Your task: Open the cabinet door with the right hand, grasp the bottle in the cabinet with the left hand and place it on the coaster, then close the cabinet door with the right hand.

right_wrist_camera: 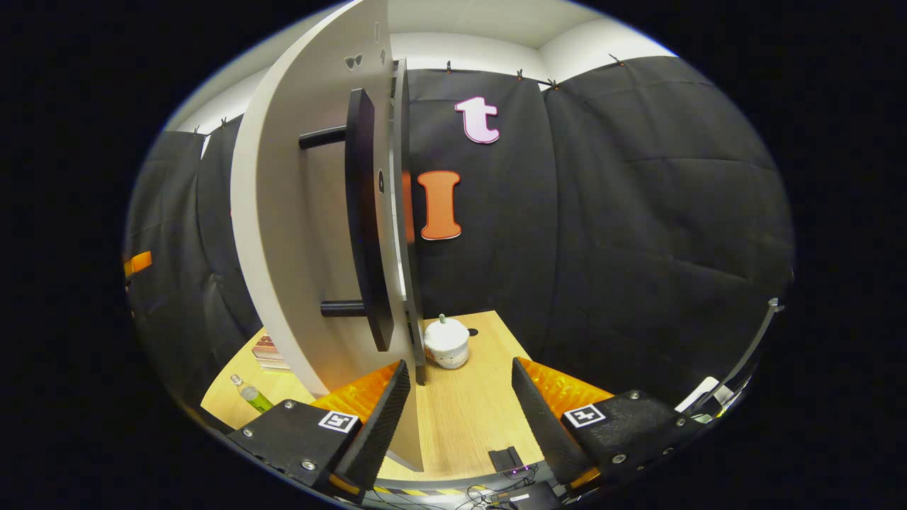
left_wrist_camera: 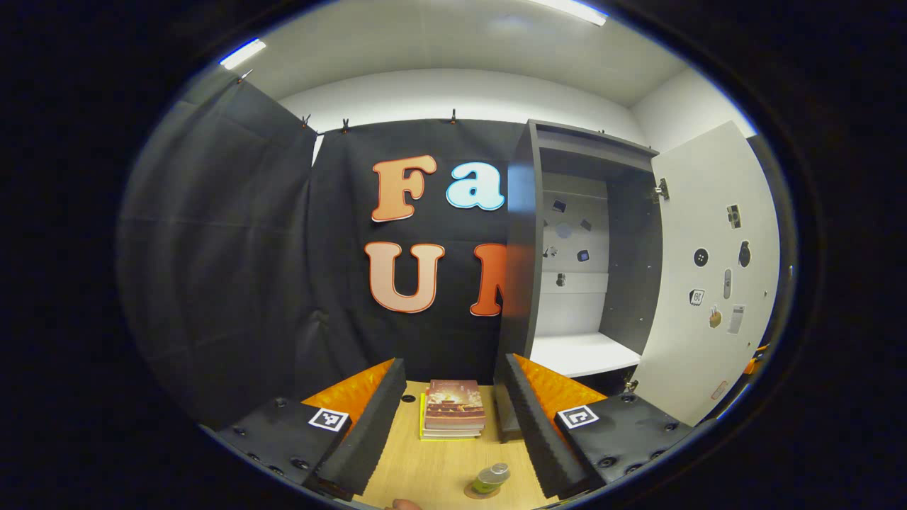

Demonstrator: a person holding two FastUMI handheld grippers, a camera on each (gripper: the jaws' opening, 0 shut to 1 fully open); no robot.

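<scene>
My left fingers point(left_wrist_camera: 448, 432) stand wide apart with nothing between them, raised over the table point(left_wrist_camera: 432, 471) and looking toward the far wall. My right fingers point(right_wrist_camera: 460, 418) are spread just as wide and hold nothing; the near edge of the cabinet door point(right_wrist_camera: 297, 234) runs down just beside the left one, but I cannot tell whether it touches.

The bottle point(left_wrist_camera: 491, 478) stands upright on the coaster point(left_wrist_camera: 473, 490) at the near edge of the table, between my left fingers and closer to the right one. In the right gripper view the bottle point(right_wrist_camera: 249, 397) shows low on the left, beyond the door. So the bottle already lies where the task wants it. The cabinet point(left_wrist_camera: 581, 248) is open: its door swings out to the right, and the white shelf point(left_wrist_camera: 582, 353) inside carries no bottle. As I judge it, what is left is closing the door with my right fingers, which sit near the long dark handle point(right_wrist_camera: 365, 219).

Hard to make out: the coaster is mostly covered by the bottle and cut off at the picture's lower edge, so I cannot say how well the bottle is centred. The upper cabinet interior is dim, showing small dark marks I cannot identify. Something pale at the bottom edge of the left gripper view may be a fingertip. A stack of books point(left_wrist_camera: 453, 409) lies farther back, and a white lidded jar point(right_wrist_camera: 446, 342) stands behind the door.
</scene>
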